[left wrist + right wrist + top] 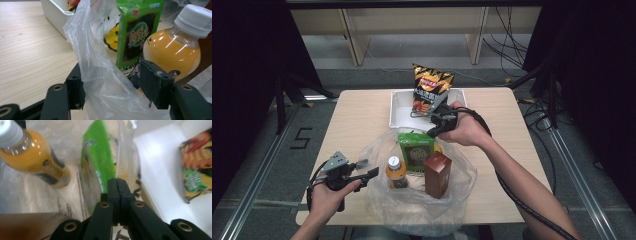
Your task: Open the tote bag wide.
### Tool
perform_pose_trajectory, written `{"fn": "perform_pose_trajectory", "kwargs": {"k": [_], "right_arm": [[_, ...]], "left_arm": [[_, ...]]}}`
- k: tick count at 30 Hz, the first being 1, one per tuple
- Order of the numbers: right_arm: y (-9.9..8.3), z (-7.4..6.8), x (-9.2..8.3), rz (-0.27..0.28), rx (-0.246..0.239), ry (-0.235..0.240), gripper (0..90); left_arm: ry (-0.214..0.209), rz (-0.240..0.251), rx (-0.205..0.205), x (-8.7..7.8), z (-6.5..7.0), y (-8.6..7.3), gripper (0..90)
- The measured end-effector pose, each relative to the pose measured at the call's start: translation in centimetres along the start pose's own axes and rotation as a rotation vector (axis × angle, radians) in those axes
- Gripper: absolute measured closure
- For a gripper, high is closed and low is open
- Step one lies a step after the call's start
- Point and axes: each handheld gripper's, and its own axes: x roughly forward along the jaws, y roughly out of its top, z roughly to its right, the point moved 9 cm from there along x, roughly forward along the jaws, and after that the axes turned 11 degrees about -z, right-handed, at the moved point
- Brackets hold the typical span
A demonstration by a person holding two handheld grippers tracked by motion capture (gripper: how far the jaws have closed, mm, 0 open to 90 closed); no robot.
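1. Where the high view looks down, a clear plastic bag (pixel 422 197) sits on the desk (pixel 357 120), holding a juice bottle (pixel 396 171), a green packet (pixel 416 150) and a brown box (pixel 437 174).
2. Left gripper view: the left hand-held gripper (pixel 112 85) stands spread around the bag's edge.
3. Right gripper view: the right hand-held gripper (pixel 117 187) is pressed together by the green packet, near a white bin (pixel 160 170).
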Motion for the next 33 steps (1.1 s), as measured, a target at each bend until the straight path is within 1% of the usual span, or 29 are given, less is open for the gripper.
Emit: {"fn": "perform_pose_trajectory", "kwargs": {"k": [1,2,3,4,6,8,10,12,15,16,17,18,19,21,22,23,24,25,27,28,29,30,31,32,33], "right_arm": [[0.2,0.2,-0.2,0.020,-0.004,-0.012,90.0],[0.2,0.2,-0.2,0.020,-0.004,-0.012,90.0],[0.5,0.4,-0.4,0.048,-0.011,-0.031,90.0],[0.5,0.4,-0.4,0.048,-0.011,-0.031,90.0],[0.6,0.6,-0.4,0.063,0.000,-0.050,90.0],[0.3,0.5,-0.1,0.049,-0.012,-0.049,90.0],[-0.2,0.2,0.4,0.027,-0.006,-0.029,90.0],[-0.7,0.0,0.9,0.006,-0.027,-0.014,90.0],[-1.4,-0.5,1.0,-0.018,-0.040,0.010,90.0],[-1.6,-0.6,0.9,-0.019,-0.057,0.000,90.0],[-1.6,-0.6,0.9,-0.019,-0.057,0.000,90.0],[-1.7,-0.8,0.8,-0.027,-0.071,0.009,90.0],[-1.8,-1.0,0.8,-0.028,-0.084,0.012,90.0],[-2.0,-1.7,0.7,-0.037,-0.122,0.045,90.0],[-2.0,-1.7,0.7,-0.037,-0.122,0.045,90.0],[-2.0,-2.0,0.7,-0.038,-0.135,0.055,90.0],[-2.2,-2.4,0.6,-0.053,-0.167,0.069,90.0],[-2.1,-2.6,0.6,-0.045,-0.188,0.086,90.0],[-2.2,-2.7,0.5,-0.052,-0.190,0.083,90.0],[-2.1,-3.1,0.5,-0.046,-0.191,0.119,90.0],[-2.1,-3.1,0.5,-0.046,-0.191,0.119,90.0],[-1.9,-3.5,0.4,-0.040,-0.198,0.138,90.0],[-1.9,-3.7,0.4,-0.041,-0.164,0.146,90.0],[-1.9,-3.6,0.3,-0.044,-0.184,0.137,90.0],[-1.7,-3.7,0.3,-0.029,-0.183,0.150,90.0]], "left_arm": [[0.000,0.000,0.001,0.0,0.0,0.0,41.3],[0.002,0.000,0.004,0.0,-0.1,0.0,41.3],[-0.001,0.002,0.005,0.0,-0.1,0.0,41.3],[-0.001,0.002,0.005,-0.1,-0.1,0.0,41.3],[0.001,-0.001,0.008,-0.1,-0.1,0.0,41.3],[0.000,-0.001,0.006,-0.1,-0.1,0.0,41.3],[0.002,-0.001,0.007,0.0,-0.1,0.0,41.3],[0.002,-0.002,0.007,0.0,-0.1,0.0,41.3],[0.002,-0.008,0.000,0.0,-0.1,-0.1,41.2],[0.003,-0.009,-0.002,0.1,-0.1,-0.1,41.2],[0.002,-0.008,-0.005,0.1,0.0,-0.1,41.2],[-0.004,-0.008,0.009,0.1,0.0,-0.1,41.2],[-0.003,-0.008,0.009,0.1,0.0,-0.1,41.1],[0.000,-0.008,0.009,0.1,0.0,-0.1,41.2],[0.000,-0.008,0.009,0.1,0.0,-0.1,41.1],[-0.002,-0.007,0.002,0.1,0.0,-0.1,41.1],[-0.001,-0.006,-0.003,0.0,0.0,-0.1,41.2],[0.002,-0.001,0.004,-0.1,-0.1,0.0,41.2],[-0.003,0.004,0.007,-0.1,-0.1,0.0,41.2],[0.007,0.007,-0.004,-0.3,-0.2,0.1,41.2],[0.002,0.011,0.003,-0.3,-0.2,0.2,41.2],[0.010,0.017,-0.002,-0.4,-0.3,0.2,41.3],[0.013,0.028,0.008,-0.6,-0.3,0.4,41.4],[0.019,0.040,0.007,-0.8,-0.3,0.6,41.4],[0.031,0.060,0.016,-1.3,-0.5,1.3,41.4]]}}
